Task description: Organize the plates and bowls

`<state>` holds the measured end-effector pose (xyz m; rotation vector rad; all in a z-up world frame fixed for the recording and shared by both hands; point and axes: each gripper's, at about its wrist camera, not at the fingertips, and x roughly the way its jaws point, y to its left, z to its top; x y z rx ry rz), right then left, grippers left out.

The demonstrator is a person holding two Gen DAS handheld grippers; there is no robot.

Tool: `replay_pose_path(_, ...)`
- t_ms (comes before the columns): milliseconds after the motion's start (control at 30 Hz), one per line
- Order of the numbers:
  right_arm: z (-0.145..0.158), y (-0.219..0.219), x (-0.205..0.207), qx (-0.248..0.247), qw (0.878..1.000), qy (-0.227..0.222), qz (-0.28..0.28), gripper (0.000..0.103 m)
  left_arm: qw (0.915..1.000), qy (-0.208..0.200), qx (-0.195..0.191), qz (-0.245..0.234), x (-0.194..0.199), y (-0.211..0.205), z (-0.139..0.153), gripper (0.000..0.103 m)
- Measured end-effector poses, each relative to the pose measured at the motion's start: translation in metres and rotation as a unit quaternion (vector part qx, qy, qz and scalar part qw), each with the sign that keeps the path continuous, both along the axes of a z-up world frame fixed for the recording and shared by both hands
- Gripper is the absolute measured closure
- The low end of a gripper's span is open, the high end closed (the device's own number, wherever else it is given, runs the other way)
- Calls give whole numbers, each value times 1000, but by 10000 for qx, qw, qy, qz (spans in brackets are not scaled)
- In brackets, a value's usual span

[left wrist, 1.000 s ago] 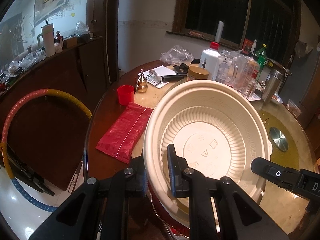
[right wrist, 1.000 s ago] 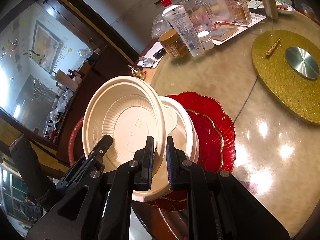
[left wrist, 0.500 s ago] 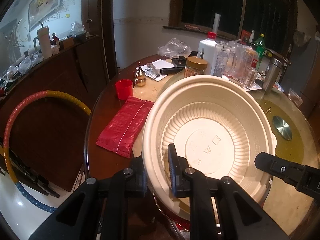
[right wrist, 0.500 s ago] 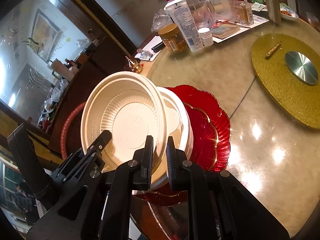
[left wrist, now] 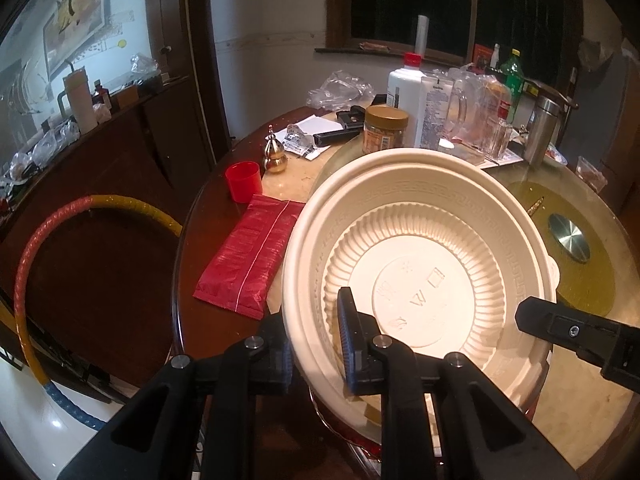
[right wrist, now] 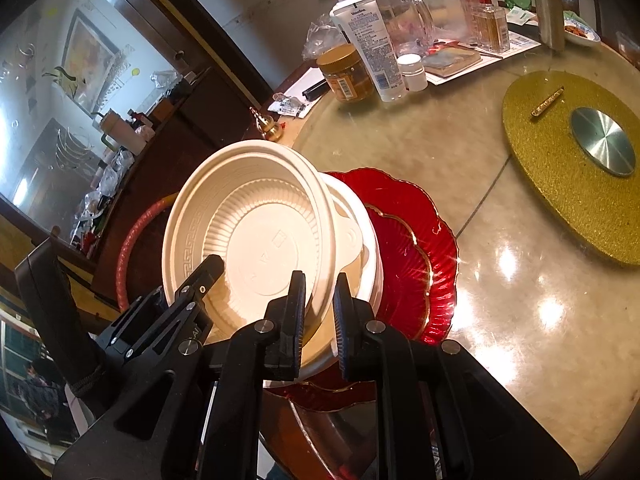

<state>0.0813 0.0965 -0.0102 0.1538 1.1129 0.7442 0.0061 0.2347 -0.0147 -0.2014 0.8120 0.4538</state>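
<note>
Both the left gripper (left wrist: 314,346) and right gripper (right wrist: 318,318) clench the cream bowl's (left wrist: 420,276) near rim; far behind, a Vaseline bottle (right wrist: 372,46).

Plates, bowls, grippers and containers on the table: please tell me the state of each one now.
Left gripper: jaws closed on the rim of the top cream bowl.
Right gripper: jaws closed on the same bowl's rim.
Top cream bowl: tilted, held above the stack.
Lower cream bowl: resting on the red plates.
Red plates: stacked flat on the table.
Red cup: upright, open.
Jar: upright, gold lid on.
</note>
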Motion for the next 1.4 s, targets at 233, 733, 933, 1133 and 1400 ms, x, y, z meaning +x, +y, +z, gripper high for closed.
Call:
replay_pose_path(233,3,-6,0,87,9999,114,35,86,9999,150,9,-76,5,-3,-2,81)
replay_pose_path(733,11,-12,-5,82,9999,19,76,85,10000,96,17,-17,3,-4,2,46)
replay_pose_path(933,15,-15,-8,125,9999,-83,84,52,10000,23,75,-19,-1,-6,6,35)
replay_pose_path(1133,26,-15,-19,130,9987,-455,170,30,9998,-72,172,-7,-9,-11,11,25)
replay_pose_path(1400,41,-20,-38,-209,9905,-1322,309,22,9991,-322,257,25,-26,-19,25,20)
